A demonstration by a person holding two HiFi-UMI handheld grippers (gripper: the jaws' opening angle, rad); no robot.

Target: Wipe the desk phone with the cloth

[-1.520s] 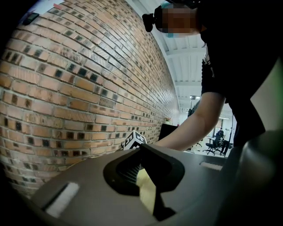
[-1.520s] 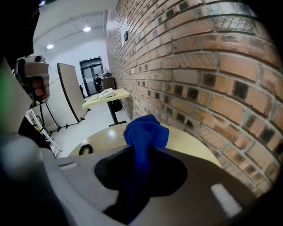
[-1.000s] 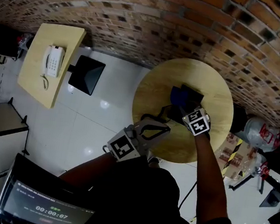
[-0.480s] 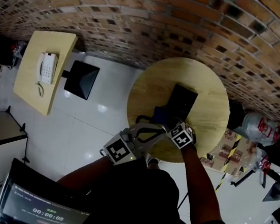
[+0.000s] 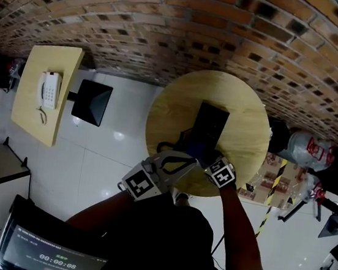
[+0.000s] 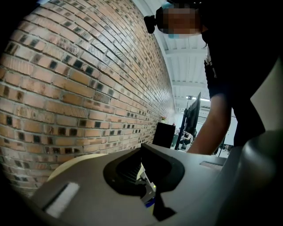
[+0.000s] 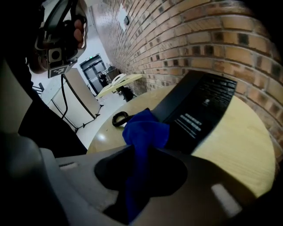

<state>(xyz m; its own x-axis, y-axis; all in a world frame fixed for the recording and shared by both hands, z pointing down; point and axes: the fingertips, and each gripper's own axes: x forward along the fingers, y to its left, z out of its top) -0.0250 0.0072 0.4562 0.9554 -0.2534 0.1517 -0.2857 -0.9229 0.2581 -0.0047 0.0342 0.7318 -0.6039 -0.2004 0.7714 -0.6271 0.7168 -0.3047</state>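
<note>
Right gripper view: right gripper clamps crumpled blue cloth beside black desk phone; left gripper closed

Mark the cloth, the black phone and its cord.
blue cloth (image 7: 146, 130): right gripper view, bunched top.
black desk phone (image 7: 201, 108): right gripper view, top face.
coiled cord (image 7: 119, 118): right gripper view, its loop.

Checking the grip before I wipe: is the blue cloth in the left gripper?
No, the blue cloth is pinched between the jaws of the right gripper, its free end bunched just past them.
</note>
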